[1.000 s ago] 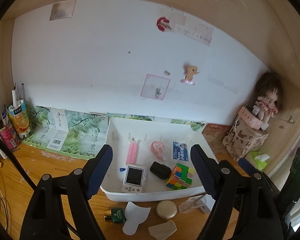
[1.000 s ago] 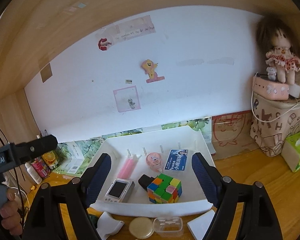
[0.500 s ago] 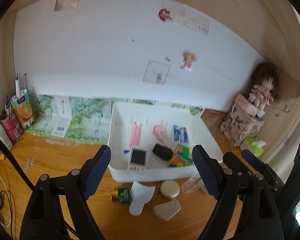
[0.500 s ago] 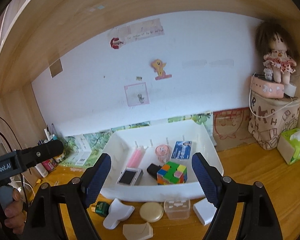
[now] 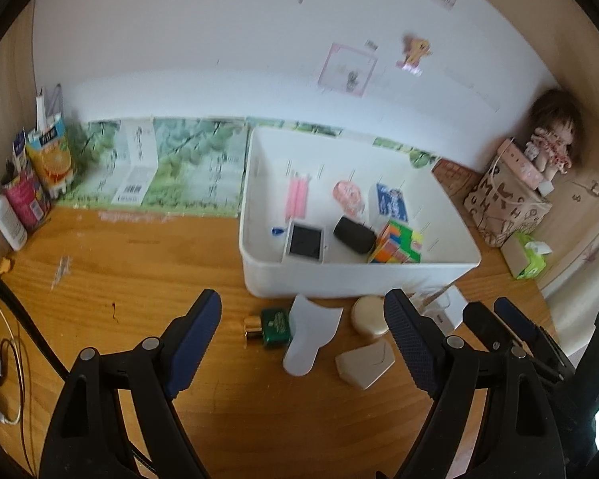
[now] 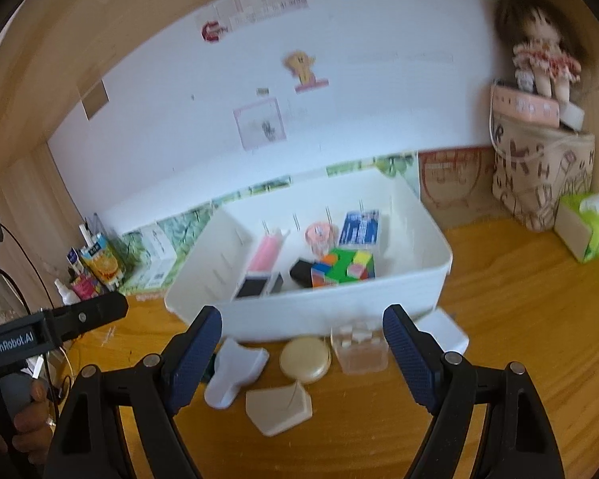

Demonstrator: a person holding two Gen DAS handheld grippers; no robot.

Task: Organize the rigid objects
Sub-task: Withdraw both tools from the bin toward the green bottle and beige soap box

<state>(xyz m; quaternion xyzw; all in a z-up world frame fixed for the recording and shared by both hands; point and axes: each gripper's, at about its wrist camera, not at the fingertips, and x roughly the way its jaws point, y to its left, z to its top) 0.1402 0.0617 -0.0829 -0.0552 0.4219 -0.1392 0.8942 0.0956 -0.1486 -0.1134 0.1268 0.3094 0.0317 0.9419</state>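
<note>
Right wrist view: my right gripper [image 6: 302,353] and left gripper [image 5: 302,343] gape wide, empty, near the desk's [image 5: 139,271] front edge; the white bin's [image 6: 331,311] wall half-hides a cube [image 6: 345,267], the green bottle [image 5: 275,326] blurred.

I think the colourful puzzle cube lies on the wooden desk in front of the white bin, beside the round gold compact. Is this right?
Not quite. The puzzle cube lies inside the white bin, next to a black case. The round gold compact is indeed on the wooden desk in front of the bin. The right wrist view shows this most clearly.
</note>
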